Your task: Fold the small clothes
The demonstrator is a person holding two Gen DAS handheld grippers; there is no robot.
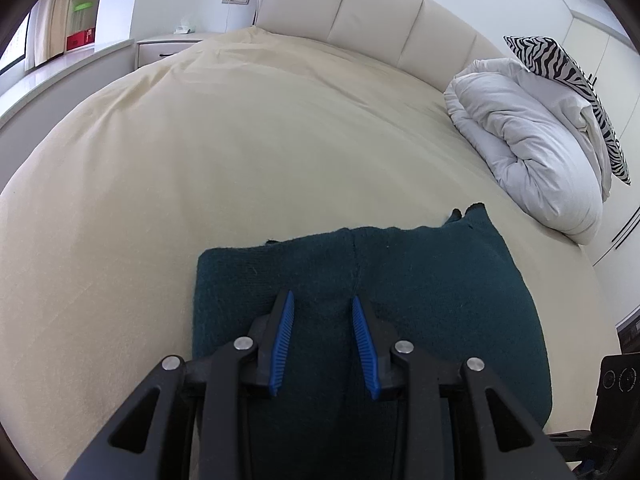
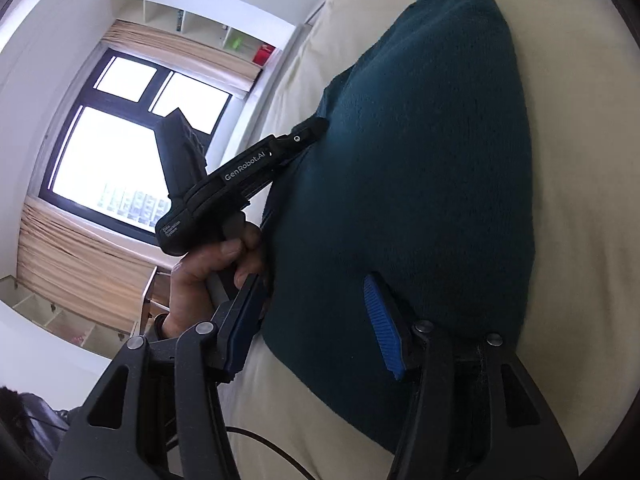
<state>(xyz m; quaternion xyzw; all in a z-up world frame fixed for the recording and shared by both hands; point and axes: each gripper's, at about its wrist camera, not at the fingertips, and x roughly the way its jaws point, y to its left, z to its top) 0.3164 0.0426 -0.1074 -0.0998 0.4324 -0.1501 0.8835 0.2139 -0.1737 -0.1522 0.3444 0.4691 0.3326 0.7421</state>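
Observation:
A dark teal knitted garment (image 1: 420,292) lies folded on the cream bed sheet (image 1: 200,160), near the bed's front edge. My left gripper (image 1: 322,300) hovers over its near part with blue pads apart, open and empty. In the right wrist view the same garment (image 2: 420,160) fills the middle. My right gripper (image 2: 316,284) is open, its jaws spread wide over the garment's near edge, holding nothing. The left gripper body (image 2: 240,176), held by a hand, rests at the garment's left edge in that view.
A rolled white duvet (image 1: 532,140) with a zebra-print pillow (image 1: 568,80) lies at the bed's right side. A padded headboard (image 1: 360,12) runs along the back. A nightstand (image 1: 168,48) and a window (image 2: 120,152) stand on the left.

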